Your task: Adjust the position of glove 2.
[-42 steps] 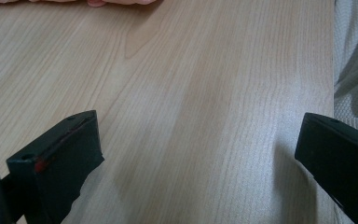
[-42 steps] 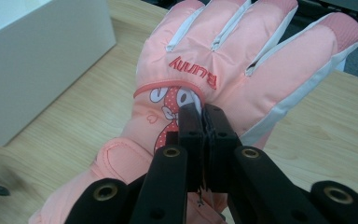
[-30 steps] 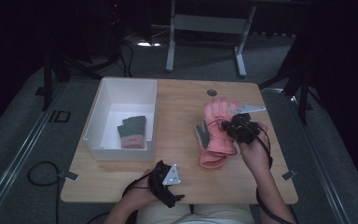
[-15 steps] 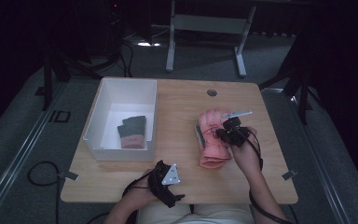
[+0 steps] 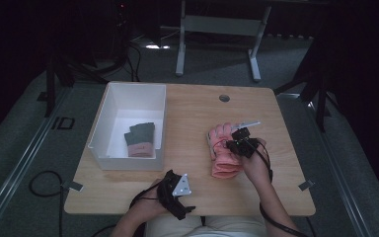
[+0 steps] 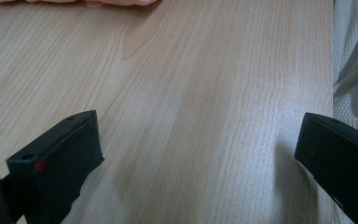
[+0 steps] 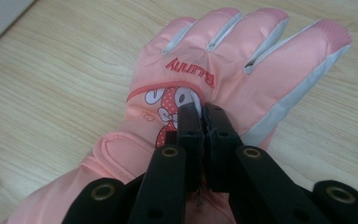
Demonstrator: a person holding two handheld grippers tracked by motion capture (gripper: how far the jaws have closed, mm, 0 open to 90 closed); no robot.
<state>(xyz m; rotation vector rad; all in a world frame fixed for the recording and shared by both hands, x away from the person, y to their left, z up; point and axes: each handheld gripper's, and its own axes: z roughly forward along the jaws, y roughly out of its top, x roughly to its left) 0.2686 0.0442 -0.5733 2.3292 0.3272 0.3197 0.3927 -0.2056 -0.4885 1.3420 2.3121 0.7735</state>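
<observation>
Between the right gripper's (image 7: 204,116) two black jaws, which are pressed together, sits a pinch of fabric from the back of the pink glove (image 7: 223,70), right on the little rabbit picture below the red lettering; the jaws are closed on the glove. Just ahead of the jaw tips the glove's fingers spread away from the gripper, grey strips showing between them, and the cuff lies back under the gripper's body. From the high view the right gripper (image 5: 241,139) sits low over the glove (image 5: 223,157), which lies flat on the wooden table (image 5: 192,113); a second ago the same gripper held the glove higher and farther from the person, with the glove standing up off the wood, and half a second ago it was partway down, so glove and hand have come down and nearer to the person. Off to that gripper's left, at the near edge of the table, the left gripper (image 5: 175,193) rests in the same place as in both earlier pictures. Its own view shows its jaws standing wide apart with bare wood (image 6: 191,93) between them and nothing in them, and a sliver of the pink glove (image 6: 98,2) far ahead at the top edge. Farther off to the left of both grippers stands the white bin (image 5: 109,128), unmoved, with a dark grey glove with a pinkish cuff (image 5: 140,139) lying inside it, as before.
</observation>
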